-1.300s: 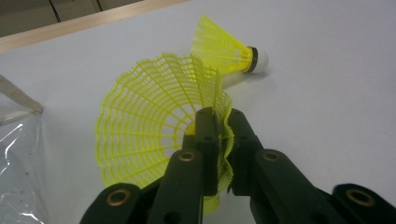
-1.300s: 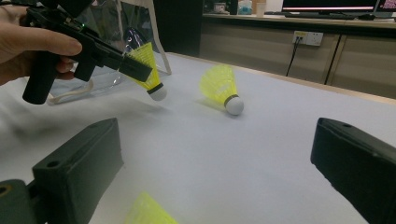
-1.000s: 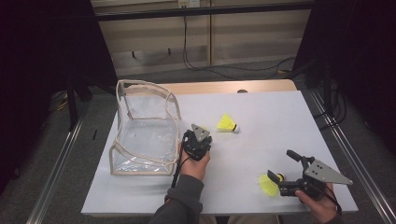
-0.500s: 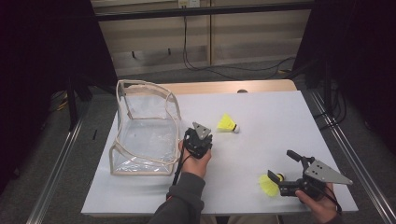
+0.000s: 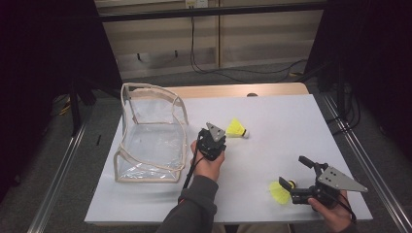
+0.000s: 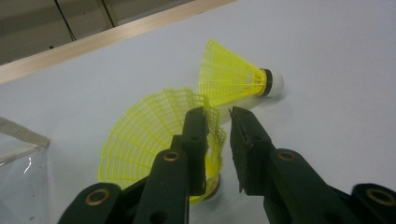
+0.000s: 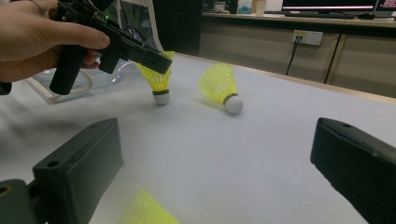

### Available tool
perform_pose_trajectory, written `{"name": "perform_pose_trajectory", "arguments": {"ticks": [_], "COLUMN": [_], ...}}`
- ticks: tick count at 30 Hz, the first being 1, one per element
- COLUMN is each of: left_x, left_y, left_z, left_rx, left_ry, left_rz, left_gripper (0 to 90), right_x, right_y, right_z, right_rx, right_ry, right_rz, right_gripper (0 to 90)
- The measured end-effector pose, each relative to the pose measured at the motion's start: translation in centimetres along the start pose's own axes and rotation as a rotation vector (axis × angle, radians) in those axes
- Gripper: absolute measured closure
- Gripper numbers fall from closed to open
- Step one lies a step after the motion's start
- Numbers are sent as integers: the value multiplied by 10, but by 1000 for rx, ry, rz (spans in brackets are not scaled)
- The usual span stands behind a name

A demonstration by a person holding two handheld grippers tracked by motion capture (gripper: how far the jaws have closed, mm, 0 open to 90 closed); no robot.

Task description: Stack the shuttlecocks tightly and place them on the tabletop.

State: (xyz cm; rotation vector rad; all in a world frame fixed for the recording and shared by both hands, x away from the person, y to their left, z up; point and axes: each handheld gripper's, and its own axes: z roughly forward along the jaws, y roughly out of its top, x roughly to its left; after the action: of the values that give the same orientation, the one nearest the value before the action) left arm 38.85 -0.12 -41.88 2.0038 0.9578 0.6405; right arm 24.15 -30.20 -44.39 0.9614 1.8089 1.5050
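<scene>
1. Right now the left gripper (image 6: 217, 114) holds a yellow shuttlecock (image 6: 149, 135) by the edge of its net skirt. The jaws are close together and have just been opening a little, with the skirt edge still between them.
2. That shuttlecock stands on its white cork tip on the white table (image 5: 291, 126), just beside the clear bag (image 5: 150, 133). Its skirt is a fine yellow mesh that fans out wide at the top.
3. In the right gripper view the same shuttlecock (image 7: 159, 79) stands upright under the left gripper (image 7: 161, 63), with the skirt pointing up.
4. A second shuttlecock (image 6: 236, 77) lies on its side close behind the first one. It has a black ring and a white round tip.
5. The right gripper (image 5: 297, 175) rests low on the table near the person's edge, well apart from the left one. Its jaws stand wide with nothing between them.
6. A third shuttlecock (image 5: 281, 191) lies just beside the right gripper.
7. From above, the held shuttlecock is hidden under the left hand (image 5: 210, 162) and its gripper.
8. In the right gripper view the third shuttlecock (image 7: 147, 210) is cut off at the bottom edge.
9. The cork of the held shuttlecock is mostly hidden behind a jaw in the left gripper view.
</scene>
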Motion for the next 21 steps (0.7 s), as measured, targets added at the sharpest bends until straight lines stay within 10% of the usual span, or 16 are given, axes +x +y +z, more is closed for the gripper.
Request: {"name": "perform_pose_trajectory", "arguments": {"ticks": [21], "left_x": [10], "left_y": [2], "left_z": [1], "left_rx": [31], "left_ry": [58], "left_rz": [32], "left_gripper": [860], "right_x": [0], "right_y": [0], "right_z": [-1], "right_rx": [-1], "right_ry": [-1], "right_rz": [-1], "right_gripper": [16]}}
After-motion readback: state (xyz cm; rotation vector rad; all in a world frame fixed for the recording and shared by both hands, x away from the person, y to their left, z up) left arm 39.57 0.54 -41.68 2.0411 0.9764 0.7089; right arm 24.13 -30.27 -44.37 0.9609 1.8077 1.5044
